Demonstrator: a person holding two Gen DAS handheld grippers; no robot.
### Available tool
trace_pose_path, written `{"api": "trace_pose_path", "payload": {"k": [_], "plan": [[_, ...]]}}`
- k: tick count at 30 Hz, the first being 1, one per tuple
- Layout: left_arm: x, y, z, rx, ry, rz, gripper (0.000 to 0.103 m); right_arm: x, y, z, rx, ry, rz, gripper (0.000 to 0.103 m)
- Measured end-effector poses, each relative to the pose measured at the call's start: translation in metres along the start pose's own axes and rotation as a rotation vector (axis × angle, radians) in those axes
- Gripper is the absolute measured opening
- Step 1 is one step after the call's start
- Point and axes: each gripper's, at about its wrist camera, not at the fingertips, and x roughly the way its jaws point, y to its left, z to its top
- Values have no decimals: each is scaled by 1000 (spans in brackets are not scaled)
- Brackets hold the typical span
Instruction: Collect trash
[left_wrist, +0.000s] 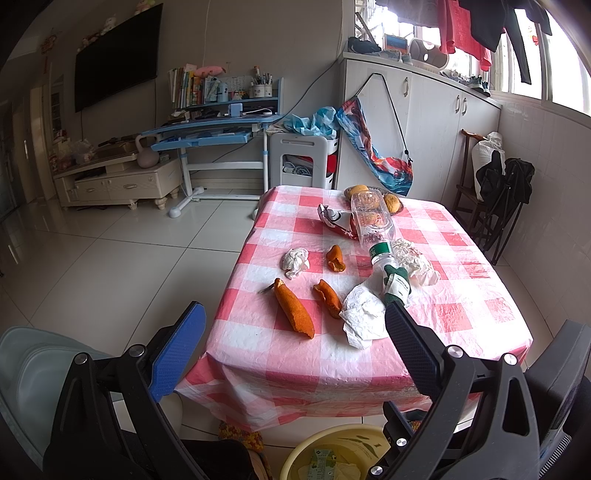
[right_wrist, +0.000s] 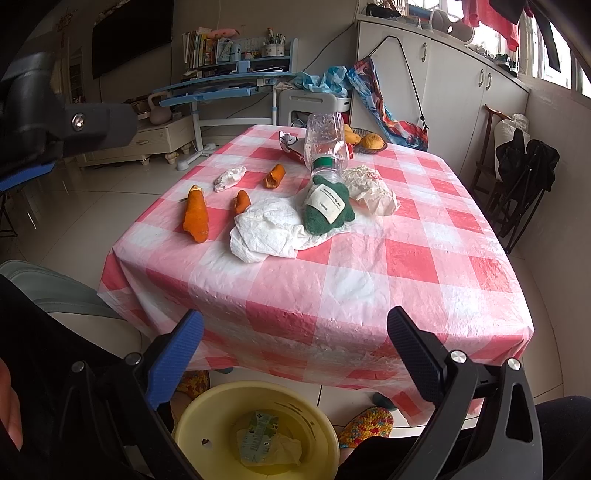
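Note:
On the red-checked table (left_wrist: 461, 317) (right_wrist: 406, 266) lie three orange peels (left_wrist: 293, 314) (right_wrist: 195, 216), crumpled white tissues (left_wrist: 364, 317) (right_wrist: 267, 230), a tipped clear plastic bottle (left_wrist: 371, 221) (right_wrist: 325, 142), a green cloth with a white label (left_wrist: 397, 284) (right_wrist: 327, 206) and a red wrapper (left_wrist: 334, 219). A yellow basin (right_wrist: 207, 417) (left_wrist: 295, 456) on the floor below the near edge holds a carton and tissue. My left gripper (left_wrist: 295, 350) is open, empty, at the table's near edge. My right gripper (right_wrist: 295, 358) is open, empty, above the basin.
A basket of oranges (left_wrist: 391, 203) (right_wrist: 369, 142) sits at the table's far side. A pale chair (left_wrist: 33, 373) stands left of the table, a black folded chair (left_wrist: 506, 188) right. Crocheted slippers (right_wrist: 365, 424) lie on the floor by the basin.

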Motion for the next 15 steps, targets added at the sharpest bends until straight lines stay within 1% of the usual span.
{"api": "trace_pose_path", "payload": {"k": [15], "plan": [[2,1,-1,3,4,5,94,2,-1,-1,4,11,6,95]]}}
